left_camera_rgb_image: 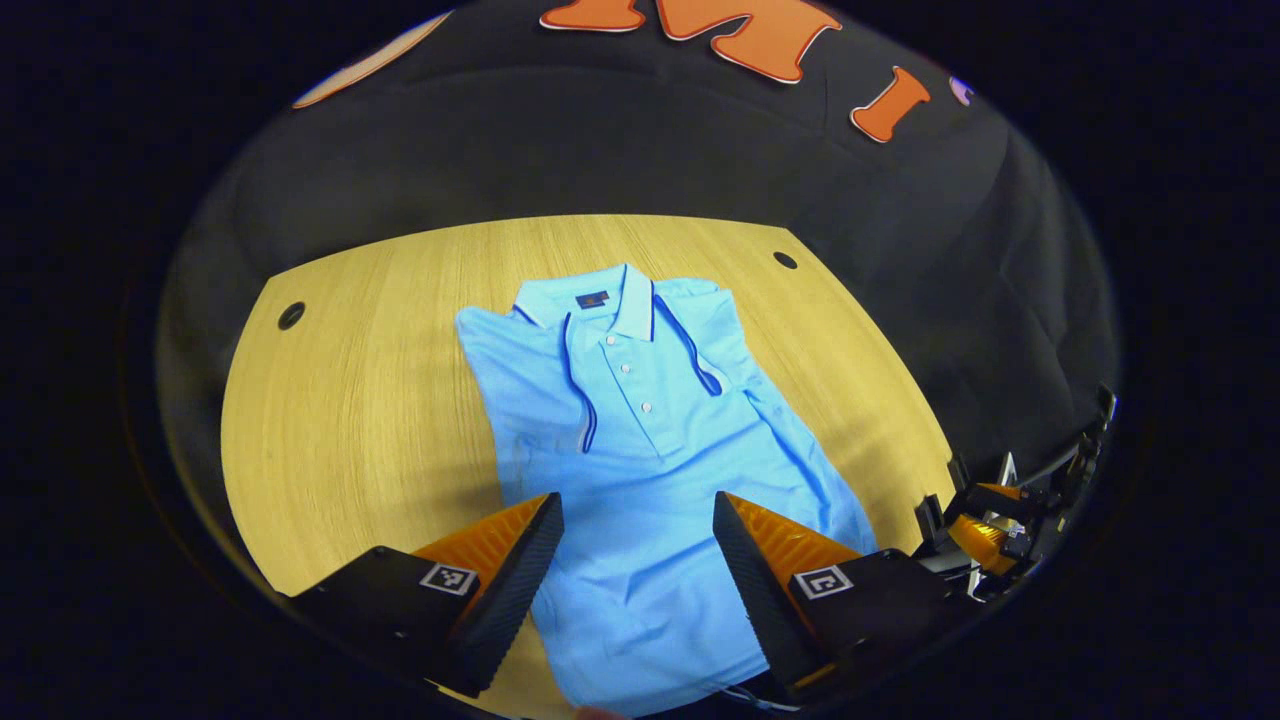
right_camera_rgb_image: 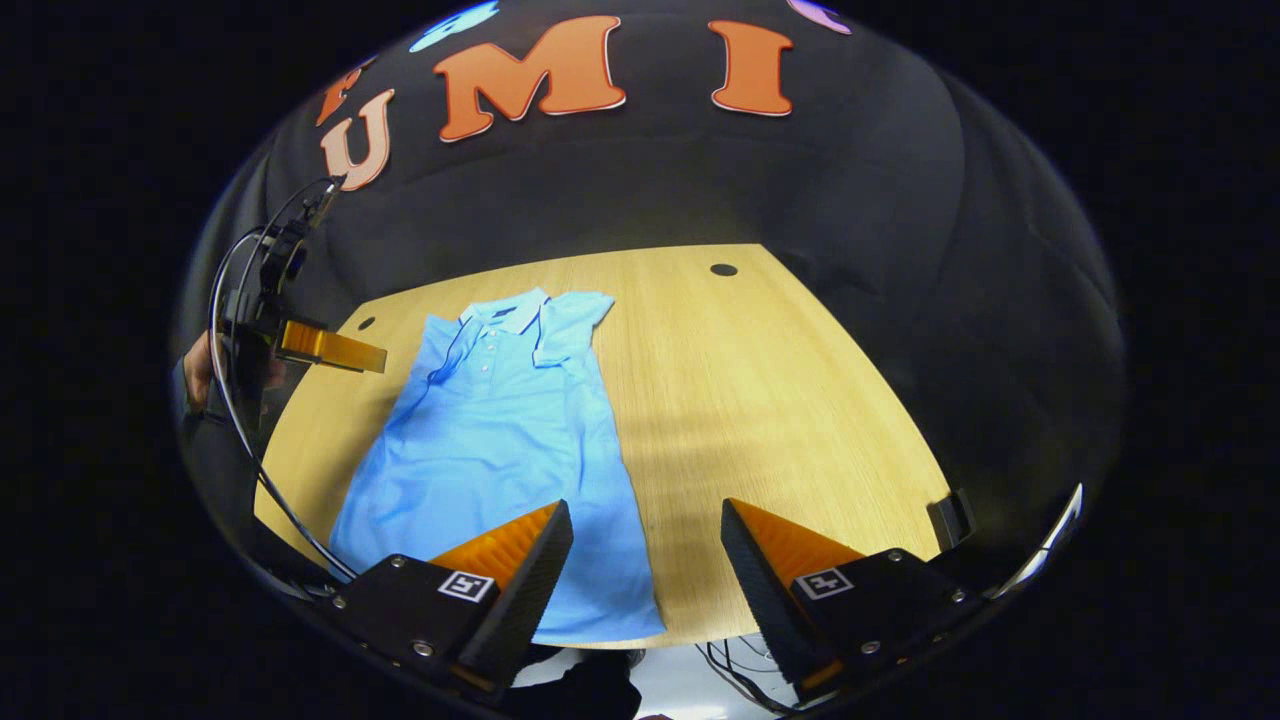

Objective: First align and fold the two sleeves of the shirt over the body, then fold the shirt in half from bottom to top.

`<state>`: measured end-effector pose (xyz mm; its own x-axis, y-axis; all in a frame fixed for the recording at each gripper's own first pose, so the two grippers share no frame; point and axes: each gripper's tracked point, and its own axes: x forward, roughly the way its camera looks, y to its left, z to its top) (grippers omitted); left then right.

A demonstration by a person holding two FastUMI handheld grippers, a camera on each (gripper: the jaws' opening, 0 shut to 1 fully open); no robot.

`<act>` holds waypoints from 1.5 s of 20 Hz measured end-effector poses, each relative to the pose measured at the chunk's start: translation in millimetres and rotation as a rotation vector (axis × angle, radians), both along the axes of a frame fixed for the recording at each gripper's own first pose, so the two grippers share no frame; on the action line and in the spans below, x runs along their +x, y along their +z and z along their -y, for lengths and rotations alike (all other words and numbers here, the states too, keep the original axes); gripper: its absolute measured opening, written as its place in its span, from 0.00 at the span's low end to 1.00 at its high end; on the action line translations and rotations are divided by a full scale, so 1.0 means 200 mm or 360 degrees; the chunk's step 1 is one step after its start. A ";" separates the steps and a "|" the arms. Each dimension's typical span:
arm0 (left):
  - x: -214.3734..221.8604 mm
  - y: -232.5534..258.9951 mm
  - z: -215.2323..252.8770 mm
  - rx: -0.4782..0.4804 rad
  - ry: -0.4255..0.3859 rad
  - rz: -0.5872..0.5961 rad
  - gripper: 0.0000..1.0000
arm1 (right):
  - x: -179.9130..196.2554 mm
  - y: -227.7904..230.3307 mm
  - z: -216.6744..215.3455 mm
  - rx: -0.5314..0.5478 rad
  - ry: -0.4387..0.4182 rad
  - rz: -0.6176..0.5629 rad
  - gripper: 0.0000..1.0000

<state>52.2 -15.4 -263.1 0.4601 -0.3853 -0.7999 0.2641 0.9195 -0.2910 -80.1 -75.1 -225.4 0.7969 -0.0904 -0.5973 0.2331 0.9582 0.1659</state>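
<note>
1. Plainly, the shirt (left_camera_rgb_image: 640,450) is laid flat and face-up on the wooden table (left_camera_rgb_image: 350,420), collar toward the far edge and hem (right_camera_rgb_image: 590,625) toward the near edge; both sleeves appear to be folded in over the body already, so the bottom-to-top fold is judged to be what is left.

2. The left gripper (left_camera_rgb_image: 638,560) is held released, jaws wide apart, above the lower body of the shirt; nothing is pinched between its fingers. The right gripper (right_camera_rgb_image: 645,565) is likewise spread wide, poised over the shirt's right hem corner and the bare table beside it, and nothing is gripped there either.

3. The hem could be missed (or only the top layer caught) if the jaws are closed before they are brought down to the cloth; a single layer lifted alone would leave the back panel behind on the table.

4. The fold could be skewed if the two hem corners are taken at unequal distances from the side edges, since one side would then be carried farther than the other.

5. The folded right sleeve (right_camera_rgb_image: 570,320) could be dragged open if the hem is swept low across it instead of being lifted clear.

6. The near hem lies close to the table edge, so cloth could be pulled off the table by a grasp made with a backward tug.
</note>
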 end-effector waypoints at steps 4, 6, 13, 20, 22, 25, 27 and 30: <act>-0.28 0.02 -0.07 0.0068 0.0138 0.0011 0.99 | -0.01 -0.07 -0.02 0.0006 0.0145 -0.0032 0.94; -0.40 0.00 -0.12 0.0114 0.0199 0.0002 0.99 | -0.02 -0.11 -0.03 0.0001 0.0210 -0.0042 0.94; -0.85 -0.17 -0.27 0.0321 0.0293 -0.0090 0.99 | -0.06 -0.32 -0.08 0.0051 0.0344 -0.0171 0.94; -1.18 -0.38 -0.32 0.0388 0.0265 -0.0192 0.99 | -0.14 -0.48 -0.16 0.0082 0.0404 -0.0269 0.94; -1.24 -0.46 -0.35 0.0439 0.0312 -0.0242 0.99 | -0.16 -0.53 -0.19 0.0092 0.0408 -0.0300 0.94; -1.27 -0.56 -0.35 0.0420 0.0380 -0.0280 0.99 | -0.17 -0.58 -0.21 0.0089 0.0410 -0.0331 0.94; -1.26 -0.60 -0.38 0.0411 0.0414 -0.0295 1.00 | -0.18 -0.62 -0.22 0.0062 0.0412 -0.0353 0.94; -1.18 -0.60 -0.39 0.0373 0.0483 -0.0186 0.99 | -0.17 -0.62 -0.22 0.0039 0.0364 -0.0344 0.94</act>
